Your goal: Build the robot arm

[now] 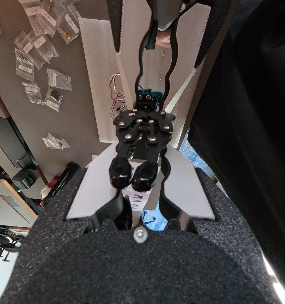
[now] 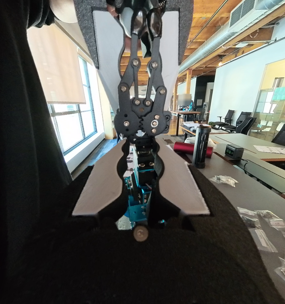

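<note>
Claw [image 2: 140, 102] of black linkage plates, with meshed gears at its root and two glossy rubber tips, hangs in the air between the two grippers, above the table [image 1: 69, 98] and close in front of a person in dark clothing [image 1: 245, 131]. Its root sits on a stack of black servos and blue brackets [image 2: 138, 197], and red, white and black wires [image 1: 115, 92] trail from that end. The right gripper [image 2: 141, 141] has its jaws drawn narrow round the servo stack, the wavy inner edges pressed to both sides, so it carries the claw by the base. The left gripper [image 1: 140, 153] meets the other end: the rubber tips [image 1: 131, 177] lie right at the narrow gap of its jaws and partly over one finger, but I cannot tell whether the jaws pinch them or only stand beside them. The claw's own tips are nearly together. Out on the table lie many small clear bags [image 1: 31, 69] of screws and fittings, scattered well apart from the grippers. Beyond them stand a black cylinder [image 2: 201, 146] upright, a red cylinder [image 2: 184, 148] lying just behind it, and a small grey box [image 2: 232, 152] with green lights and a cable. Office chairs and a bright window [image 2: 72, 123] fill the room behind.
</note>
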`<state>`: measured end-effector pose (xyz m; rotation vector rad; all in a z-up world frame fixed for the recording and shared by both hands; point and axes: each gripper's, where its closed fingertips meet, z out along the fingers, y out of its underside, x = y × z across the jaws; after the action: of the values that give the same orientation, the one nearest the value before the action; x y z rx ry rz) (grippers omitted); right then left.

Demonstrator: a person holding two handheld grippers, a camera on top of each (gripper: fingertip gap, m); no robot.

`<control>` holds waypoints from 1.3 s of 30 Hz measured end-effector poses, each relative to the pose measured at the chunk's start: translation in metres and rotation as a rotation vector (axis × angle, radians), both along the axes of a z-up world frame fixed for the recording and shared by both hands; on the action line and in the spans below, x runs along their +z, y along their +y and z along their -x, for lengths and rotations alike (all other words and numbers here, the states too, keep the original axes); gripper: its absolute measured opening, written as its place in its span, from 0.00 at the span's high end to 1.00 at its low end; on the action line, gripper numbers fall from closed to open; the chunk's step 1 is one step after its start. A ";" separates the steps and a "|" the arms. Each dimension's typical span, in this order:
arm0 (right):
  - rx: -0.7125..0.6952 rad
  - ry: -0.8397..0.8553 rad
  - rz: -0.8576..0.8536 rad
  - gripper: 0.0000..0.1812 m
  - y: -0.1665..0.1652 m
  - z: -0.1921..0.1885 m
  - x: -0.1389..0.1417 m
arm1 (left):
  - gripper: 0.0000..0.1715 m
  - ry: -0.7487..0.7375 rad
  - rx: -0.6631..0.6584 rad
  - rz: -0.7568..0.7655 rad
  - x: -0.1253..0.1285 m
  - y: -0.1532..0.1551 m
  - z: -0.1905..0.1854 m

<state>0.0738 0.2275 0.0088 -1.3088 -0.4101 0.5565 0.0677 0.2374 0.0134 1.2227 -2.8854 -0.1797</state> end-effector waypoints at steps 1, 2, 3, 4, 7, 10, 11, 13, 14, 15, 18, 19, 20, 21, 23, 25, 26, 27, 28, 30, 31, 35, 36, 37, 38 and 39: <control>-0.004 -0.009 -0.006 0.86 -0.001 0.000 0.000 | 0.74 -0.001 0.001 0.000 0.000 -0.001 0.000; -0.014 -0.017 -0.011 0.86 -0.001 -0.001 -0.001 | 0.74 -0.005 -0.001 -0.006 0.000 -0.001 -0.001; -0.017 -0.015 -0.008 0.86 -0.001 -0.002 -0.001 | 0.74 -0.009 -0.007 -0.014 -0.001 -0.001 -0.002; -0.024 -0.016 -0.014 0.87 0.000 -0.003 -0.002 | 0.74 -0.015 -0.012 -0.025 -0.001 0.000 -0.003; -0.022 0.019 -0.001 0.87 0.003 -0.005 -0.002 | 0.74 -0.030 -0.020 -0.058 0.000 0.003 -0.005; -0.030 0.037 0.005 0.86 0.004 -0.006 -0.001 | 0.74 -0.035 0.000 -0.062 0.000 0.005 -0.006; -0.062 0.039 0.000 0.86 0.004 -0.009 0.000 | 0.74 -0.036 0.004 -0.068 0.001 0.006 -0.006; -0.067 0.050 0.003 0.87 0.003 -0.011 -0.001 | 0.74 -0.031 0.000 -0.068 0.001 0.006 -0.007; -0.042 0.055 0.008 0.87 0.001 -0.009 -0.001 | 0.74 -0.022 0.001 -0.059 0.000 0.005 -0.006; -0.031 0.059 0.013 0.87 0.001 -0.009 0.000 | 0.74 -0.016 -0.002 -0.059 0.001 0.004 -0.005; -0.055 0.029 -0.002 0.87 0.002 -0.012 -0.001 | 0.74 -0.021 -0.009 -0.066 0.000 0.006 -0.008; -0.057 0.022 -0.006 0.88 0.003 -0.013 -0.002 | 0.74 -0.026 -0.007 -0.067 0.000 0.006 -0.009; -0.054 0.021 -0.005 0.88 0.003 -0.014 -0.002 | 0.74 -0.031 -0.002 -0.065 -0.001 0.006 -0.011; -0.060 0.018 -0.009 0.89 0.003 -0.015 -0.003 | 0.74 -0.036 0.005 -0.063 -0.001 0.006 -0.011; -0.056 0.008 -0.022 0.89 0.002 -0.014 -0.003 | 0.74 -0.031 0.010 -0.053 -0.002 0.005 -0.011; -0.054 -0.005 -0.030 0.89 0.001 -0.015 -0.004 | 0.74 -0.033 0.016 -0.047 -0.002 0.004 -0.012; -0.058 -0.016 -0.035 0.89 0.001 -0.016 -0.004 | 0.74 -0.036 0.018 -0.044 -0.002 0.004 -0.012; -0.064 -0.023 -0.036 0.89 0.001 -0.017 -0.004 | 0.74 -0.042 0.019 -0.045 -0.002 0.004 -0.013; -0.065 -0.024 -0.036 0.90 0.002 -0.018 -0.005 | 0.74 -0.048 0.017 -0.048 -0.003 0.004 -0.014; -0.044 -0.002 -0.031 0.89 0.002 -0.018 -0.005 | 0.74 -0.061 0.011 -0.052 -0.003 0.005 -0.015; -0.025 0.017 -0.022 0.89 0.002 -0.018 -0.005 | 0.74 -0.068 0.009 -0.048 -0.002 0.004 -0.015; 0.082 0.085 0.013 0.87 -0.001 -0.013 -0.002 | 0.74 -0.073 0.033 -0.008 -0.001 0.003 -0.011; 0.075 0.075 0.015 0.87 0.001 -0.013 -0.002 | 0.74 -0.077 0.043 -0.006 -0.001 0.004 -0.011; 0.063 0.059 0.019 0.87 0.004 -0.013 -0.001 | 0.74 -0.080 0.052 0.000 0.000 0.006 -0.011; 0.058 0.039 0.022 0.86 0.005 -0.013 -0.001 | 0.74 -0.083 0.059 0.008 0.000 0.007 -0.011; 0.058 0.020 0.025 0.85 0.006 -0.013 -0.001 | 0.74 -0.087 0.064 0.017 0.000 0.008 -0.011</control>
<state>0.0864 0.2331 0.0075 -1.3176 -0.4267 0.6249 0.0787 0.2458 0.0135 1.3506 -2.9090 -0.1035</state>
